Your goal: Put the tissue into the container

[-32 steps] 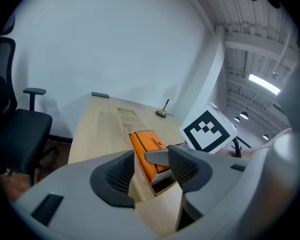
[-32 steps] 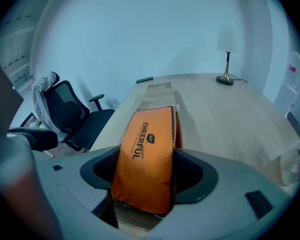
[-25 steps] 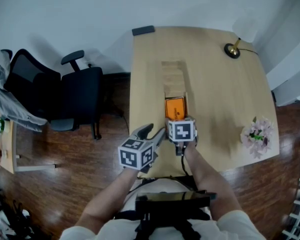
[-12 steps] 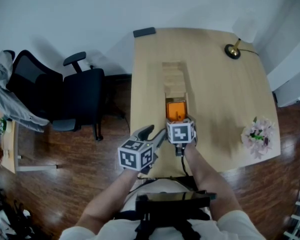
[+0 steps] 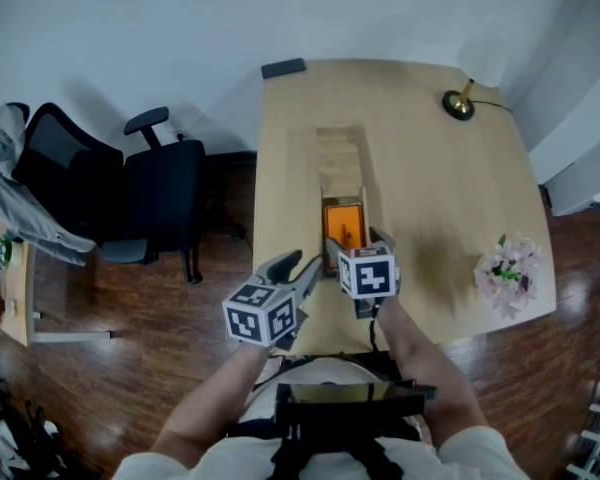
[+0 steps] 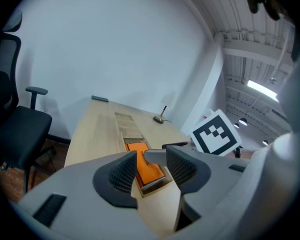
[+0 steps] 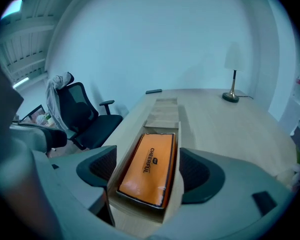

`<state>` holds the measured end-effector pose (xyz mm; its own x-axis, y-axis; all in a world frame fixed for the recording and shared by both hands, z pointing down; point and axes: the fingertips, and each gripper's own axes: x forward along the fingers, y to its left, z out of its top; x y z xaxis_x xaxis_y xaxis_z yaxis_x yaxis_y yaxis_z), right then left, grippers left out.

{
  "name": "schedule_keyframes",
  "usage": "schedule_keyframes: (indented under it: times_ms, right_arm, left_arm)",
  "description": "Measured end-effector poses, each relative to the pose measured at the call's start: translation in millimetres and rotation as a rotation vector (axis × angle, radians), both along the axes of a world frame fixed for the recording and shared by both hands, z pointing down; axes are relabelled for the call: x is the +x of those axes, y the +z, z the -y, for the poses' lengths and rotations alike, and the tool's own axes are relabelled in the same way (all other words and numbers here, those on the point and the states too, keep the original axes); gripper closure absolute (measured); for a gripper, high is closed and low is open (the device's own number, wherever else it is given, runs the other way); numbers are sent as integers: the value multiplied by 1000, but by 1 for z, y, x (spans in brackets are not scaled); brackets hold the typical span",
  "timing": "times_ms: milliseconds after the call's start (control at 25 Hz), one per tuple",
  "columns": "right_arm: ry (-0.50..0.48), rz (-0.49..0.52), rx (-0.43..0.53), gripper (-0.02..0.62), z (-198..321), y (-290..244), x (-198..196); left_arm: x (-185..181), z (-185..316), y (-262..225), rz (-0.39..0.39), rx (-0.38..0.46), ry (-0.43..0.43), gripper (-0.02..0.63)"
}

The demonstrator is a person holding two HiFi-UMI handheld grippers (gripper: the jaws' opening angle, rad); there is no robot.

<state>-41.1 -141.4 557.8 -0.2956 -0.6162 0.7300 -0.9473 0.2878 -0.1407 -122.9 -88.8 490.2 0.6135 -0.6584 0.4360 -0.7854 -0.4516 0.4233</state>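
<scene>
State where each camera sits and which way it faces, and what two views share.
Head view: on the person's head, looking steeply down at the table; forearms, left gripper and right gripper show.
Left gripper view: on the left gripper, facing across the table; its closing jaws show, nothing between them.
Right gripper view: on the right gripper, facing along the container; its opening jaws straddle it.
Shared: both gripper views show the orange tissue pack.
</scene>
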Motion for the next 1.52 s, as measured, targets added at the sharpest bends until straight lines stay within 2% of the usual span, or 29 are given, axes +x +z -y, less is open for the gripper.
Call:
schedule_keyframes:
  times_ms: [160, 240, 440, 680, 800, 920, 1040, 1240, 1520]
  right_arm:
    - [-47, 36, 66, 207, -2, -37, 13]
    - [-67, 51, 95, 263, -7, -56, 21]
    - [-70, 61, 182, 377, -17, -106, 53]
    - [-77, 79, 239, 531, -40, -149, 86]
    - [-85, 91, 255, 571, -55, -164, 96]
    - [-104, 139, 254, 588, -74, -178, 103]
    - [-113, 151, 298, 595, -90, -194, 111]
    - [-117, 132, 297, 595, -110, -198, 126]
    - [-79, 186, 272, 595, -114, -191, 135]
  left_arm:
    - [4, -1, -25, -27, 48, -20, 482]
    - [6, -3, -41, -41, 79, -30, 523]
    - [10, -13, -77, -66, 151, -44, 549]
    - [19, -36, -95, -46, 173, -59, 565]
    - [24, -50, -101, -39, 172, -62, 577]
    - [27, -66, -105, 6, 179, -51, 577]
    - [26, -80, -106, 44, 179, -56, 595]
    - [23, -91, -108, 35, 157, -77, 595]
    - [27, -92, -113, 23, 157, -74, 595]
